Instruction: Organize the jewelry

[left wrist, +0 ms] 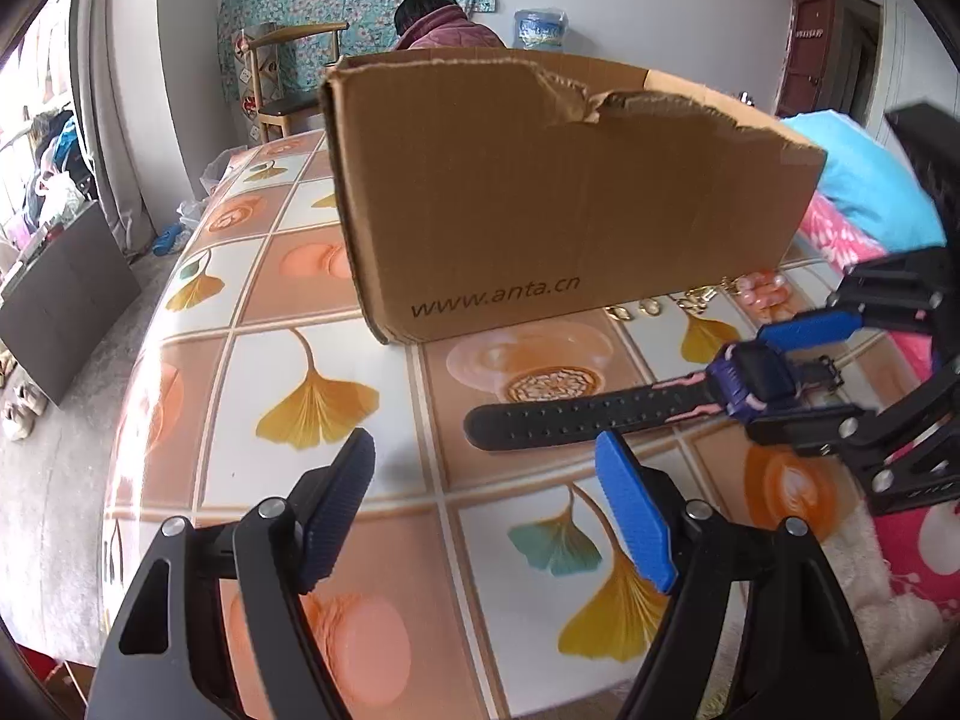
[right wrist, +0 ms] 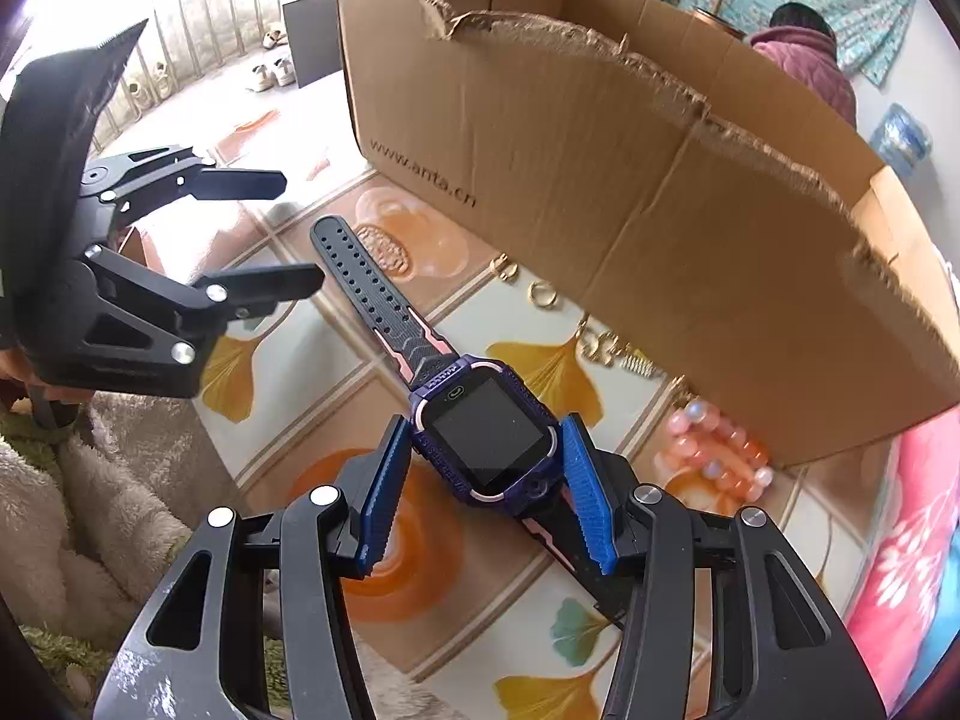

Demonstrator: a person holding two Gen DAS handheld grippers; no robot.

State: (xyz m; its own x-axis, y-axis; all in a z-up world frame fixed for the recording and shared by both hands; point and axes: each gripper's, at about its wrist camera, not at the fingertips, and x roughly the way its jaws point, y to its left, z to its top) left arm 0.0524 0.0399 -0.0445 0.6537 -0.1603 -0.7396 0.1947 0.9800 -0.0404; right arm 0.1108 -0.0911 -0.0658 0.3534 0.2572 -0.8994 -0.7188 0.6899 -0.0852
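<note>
A purple smartwatch (right wrist: 487, 433) with a black strap (right wrist: 372, 288) lies on the patterned table. My right gripper (right wrist: 483, 438) is shut on the watch body, its blue pads (right wrist: 585, 492) pressed against both sides. It also shows in the left wrist view (left wrist: 774, 381) gripping the watch (left wrist: 747, 381). My left gripper (left wrist: 486, 462) is open and empty, just in front of the strap's free end (left wrist: 498, 426). A torn cardboard box (left wrist: 540, 192) stands behind the watch. Gold earrings (right wrist: 540, 293), a gold chain (right wrist: 606, 351) and a pink bead bracelet (right wrist: 714, 456) lie along the box's foot.
The table (left wrist: 336, 396) has a ginkgo-leaf cloth. A fluffy blanket (right wrist: 90, 480) lies at the near left edge, a pink floral cloth (right wrist: 912, 552) at the right. A person (left wrist: 447, 24) sits behind the box beside a wooden chair (left wrist: 282, 78).
</note>
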